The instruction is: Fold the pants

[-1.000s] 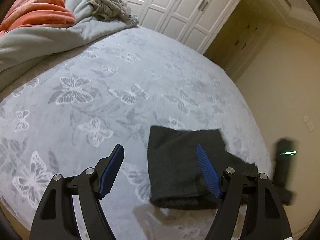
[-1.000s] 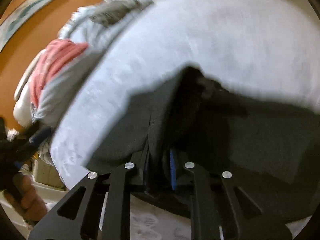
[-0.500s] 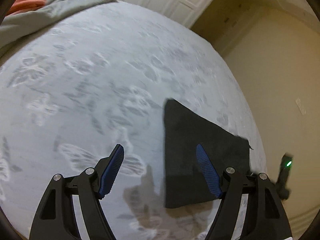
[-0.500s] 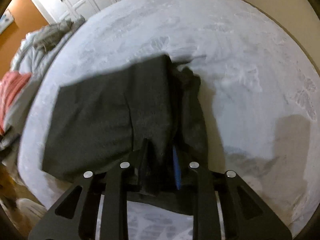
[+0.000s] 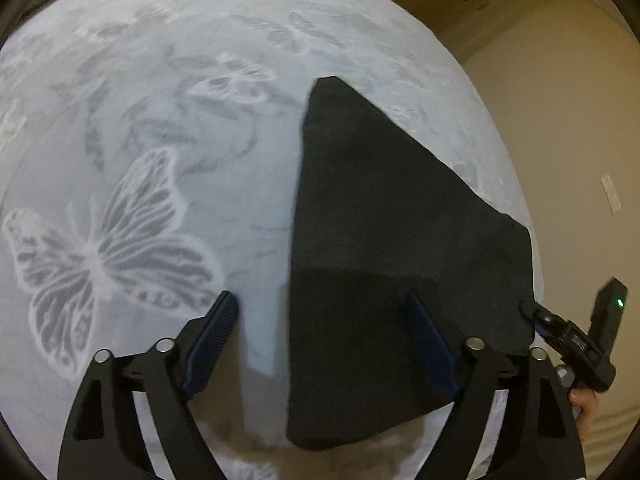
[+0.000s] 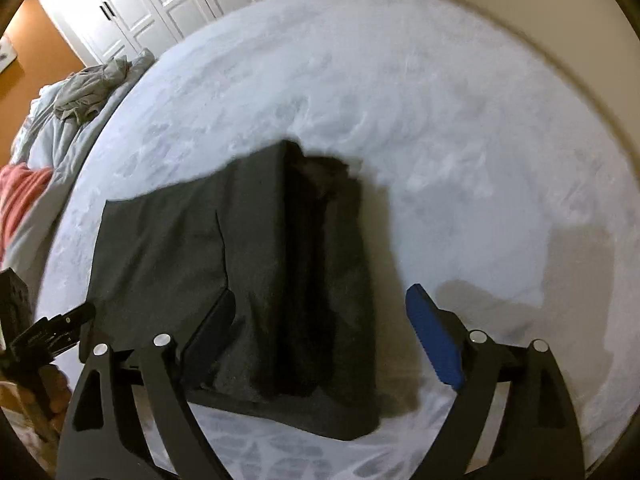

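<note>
The dark grey pants (image 5: 392, 248) lie folded into a flat stack on the pale bedspread (image 5: 168, 128), near the bed's front edge. My left gripper (image 5: 324, 316) is open and empty above the stack's left edge. The other gripper shows at the right of the left wrist view (image 5: 576, 336). In the right wrist view the pants (image 6: 224, 264) lie with a thicker folded band on their right side. My right gripper (image 6: 320, 316) is open and empty, low over that band. The left gripper shows at the left edge of that view (image 6: 52, 332).
A rumpled grey duvet (image 6: 80, 120) with a grey garment (image 6: 88, 92) and a pink cloth (image 6: 20, 192) lies at the bed's far end. White wardrobe doors (image 6: 172, 4) stand behind. A beige wall (image 5: 560, 100) is to the right.
My right gripper was shut on the pants' fold and has opened and let go. The pants now lie flat. My left gripper has moved closer to the stack.
</note>
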Demonstrator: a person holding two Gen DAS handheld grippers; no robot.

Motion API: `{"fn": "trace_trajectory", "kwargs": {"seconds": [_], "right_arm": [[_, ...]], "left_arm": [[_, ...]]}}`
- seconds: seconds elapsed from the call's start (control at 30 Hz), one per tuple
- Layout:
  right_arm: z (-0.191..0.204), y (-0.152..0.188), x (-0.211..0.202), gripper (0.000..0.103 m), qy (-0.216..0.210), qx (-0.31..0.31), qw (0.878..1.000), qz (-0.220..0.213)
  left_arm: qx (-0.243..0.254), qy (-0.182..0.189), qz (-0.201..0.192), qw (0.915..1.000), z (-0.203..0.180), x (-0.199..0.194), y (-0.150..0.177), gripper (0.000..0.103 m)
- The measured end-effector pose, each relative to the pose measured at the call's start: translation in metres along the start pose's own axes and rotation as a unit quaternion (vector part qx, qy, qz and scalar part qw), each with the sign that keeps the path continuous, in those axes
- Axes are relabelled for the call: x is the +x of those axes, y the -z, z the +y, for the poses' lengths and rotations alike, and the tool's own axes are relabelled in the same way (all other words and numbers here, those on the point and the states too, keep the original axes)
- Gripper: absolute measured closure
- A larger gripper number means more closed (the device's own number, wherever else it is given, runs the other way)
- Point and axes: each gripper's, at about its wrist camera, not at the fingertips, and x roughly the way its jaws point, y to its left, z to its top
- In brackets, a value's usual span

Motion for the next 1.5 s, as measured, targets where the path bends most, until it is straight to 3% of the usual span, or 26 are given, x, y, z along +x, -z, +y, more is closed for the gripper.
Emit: {"fn": "trace_trajectory", "kwargs": {"seconds": [0.07, 0.1, 0.13, 0.2, 0.3, 0.33, 0.4, 0.47, 0.5, 0.53, 0.57, 0.63, 0.7, 0.73, 0.83, 0.9, 0.97, 1.0, 1.1, 1.17, 1.2, 1.23, 1.3, 1.37, 1.43, 1.5], "right_arm": [[0.001, 0.003, 0.015, 0.051, -0.019, 0.005, 1.000, 0.024], [0.002, 0.002, 0.018, 0.056, -0.032, -0.001, 0.999, 0.025], [0.009, 0.001, 0.014, 0.073, -0.032, -0.015, 0.999, 0.018], [0.021, 0.000, -0.007, 0.080, -0.047, -0.033, 0.998, -0.011], [0.037, 0.005, -0.054, 0.082, -0.139, -0.050, 0.987, -0.063], [0.048, 0.013, -0.072, 0.082, -0.166, -0.075, 0.980, -0.081], [0.055, 0.026, -0.074, 0.073, -0.162, -0.099, 0.979, -0.075], [0.056, 0.039, -0.046, 0.058, -0.093, -0.111, 0.989, -0.021], [0.054, 0.043, -0.032, 0.059, -0.046, -0.110, 0.993, 0.005], [0.051, 0.047, -0.023, 0.057, 0.008, -0.108, 0.994, 0.018], [0.051, 0.048, -0.028, 0.057, 0.051, -0.117, 0.992, -0.001], [0.056, 0.045, -0.051, 0.057, 0.006, -0.122, 0.991, -0.048], [0.062, 0.039, -0.067, 0.049, -0.084, -0.101, 0.989, -0.071], [0.067, 0.037, -0.061, 0.049, -0.098, -0.099, 0.989, -0.056], [0.080, 0.038, -0.017, 0.049, -0.088, -0.096, 0.991, 0.030], [0.090, 0.043, 0.006, 0.061, -0.087, -0.099, 0.989, 0.062], [0.098, 0.051, 0.011, 0.086, -0.064, -0.123, 0.989, 0.053], [0.103, 0.052, 0.010, 0.089, -0.063, -0.129, 0.988, 0.047], [0.133, 0.040, -0.043, 0.091, -0.139, -0.139, 0.981, -0.003], [0.159, 0.033, -0.100, 0.091, -0.219, -0.151, 0.962, -0.056], [0.166, 0.031, -0.119, 0.091, -0.230, -0.160, 0.957, -0.077], [0.170, 0.032, -0.133, 0.091, -0.227, -0.170, 0.954, -0.096], [0.157, 0.033, -0.126, 0.089, -0.183, -0.165, 0.965, -0.091], [0.127, 0.042, -0.075, 0.087, -0.090, -0.153, 0.984, -0.028], [0.086, 0.061, -0.019, 0.085, 0.015, -0.127, 0.991, 0.049], [0.068, 0.067, -0.021, 0.078, -0.011, -0.095, 0.995, 0.032]], "left_arm": [[0.025, 0.024, 0.004, 0.9994, -0.006, 0.006, 0.000, 0.027], [0.037, 0.037, 0.011, 0.9986, -0.009, 0.009, -0.001, 0.060], [0.044, 0.036, 0.017, 0.9982, -0.010, 0.011, -0.002, 0.078], [0.039, 0.045, 0.008, 0.9982, -0.009, -0.001, -0.006, 0.089], [0.051, 0.084, -0.019, 0.9950, -0.018, -0.051, -0.007, 0.090], [0.067, 0.072, -0.037, 0.9944, -0.021, -0.072, -0.003, 0.089], [0.069, 0.042, -0.043, 0.9958, -0.010, -0.092, 0.004, 0.086], [0.058, -0.025, -0.016, 0.9979, 0.011, -0.087, 0.010, 0.079], [0.052, -0.055, -0.006, 0.9971, 0.020, -0.081, 0.013, 0.079], [0.045, -0.082, 0.001, 0.9956, 0.029, -0.077, 0.014, 0.081], [0.040, -0.105, -0.005, 0.9937, 0.036, -0.079, 0.018, 0.084], [0.048, -0.113, -0.033, 0.9918, 0.037, -0.092, 0.021, 0.079], [0.062, -0.118, -0.067, 0.9888, 0.032, -0.108, 0.024, 0.058], [0.066, -0.117, -0.086, 0.9872, 0.031, -0.115, 0.026, 0.049], [0.086, -0.110, -0.110, 0.9840, 0.022, -0.125, 0.022, 0.046], [0.091, -0.106, -0.108, 0.9842, 0.021, -0.125, 0.017, 0.044], [0.087, -0.104, -0.110, 0.9846, 0.020, -0.121, 0.008, 0.044], [0.084, -0.103, -0.113, 0.9847, 0.022, -0.123, 0.005, 0.044], [0.065, -0.089, -0.130, 0.9853, 0.025, -0.132, -0.003, 0.044], [0.053, -0.080, -0.141, 0.9854, 0.029, -0.143, -0.005, 0.044], [0.047, -0.074, -0.143, 0.9858, 0.032, -0.147, -0.007, 0.044], [0.041, -0.068, -0.142, 0.9866, 0.033, -0.148, -0.008, 0.044], [0.034, -0.063, -0.135, 0.9883, 0.036, -0.145, -0.010, 0.044], [0.038, -0.069, -0.124, 0.9892, 0.034, -0.137, -0.010, 0.044], [0.045, -0.075, -0.103, 0.9907, 0.031, -0.126, -0.008, 0.044], [0.055, -0.071, -0.083, 0.9925, 0.026, -0.113, -0.004, 0.044]]}}
